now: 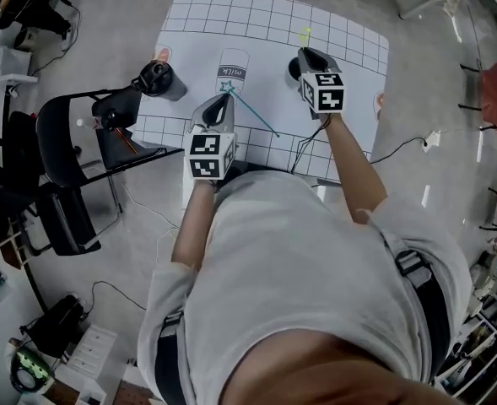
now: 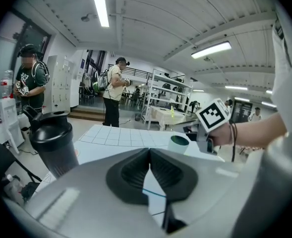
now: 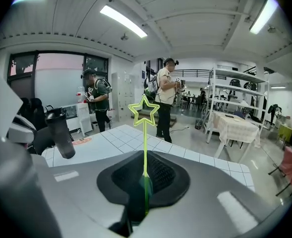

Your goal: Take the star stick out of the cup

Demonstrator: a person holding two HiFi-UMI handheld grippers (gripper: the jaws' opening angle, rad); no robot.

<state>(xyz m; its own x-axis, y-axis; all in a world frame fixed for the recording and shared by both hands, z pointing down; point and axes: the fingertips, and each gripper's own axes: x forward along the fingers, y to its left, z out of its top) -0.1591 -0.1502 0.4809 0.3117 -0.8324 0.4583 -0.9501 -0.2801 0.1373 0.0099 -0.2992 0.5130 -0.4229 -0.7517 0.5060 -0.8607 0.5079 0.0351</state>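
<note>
Right tool (image 3: 145, 175) clamps star stick (image 3: 145, 143) over gridded table (image 3: 111, 140).

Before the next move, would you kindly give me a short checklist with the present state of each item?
1. Right tool closed on the green star stick: ok.
2. Stick upright in that grip, star on top: ok.
3. Stick clear of the cup: ok; the cup's mouth shows empty in the left gripper view.
4. Left tool tips together: ok. Whether it grips the teal stick: cannot tell.
5. Black shaker upright and apart from both tools: ok.
6. Bare mat near the right tool for setting the stick down: ok.
</note>
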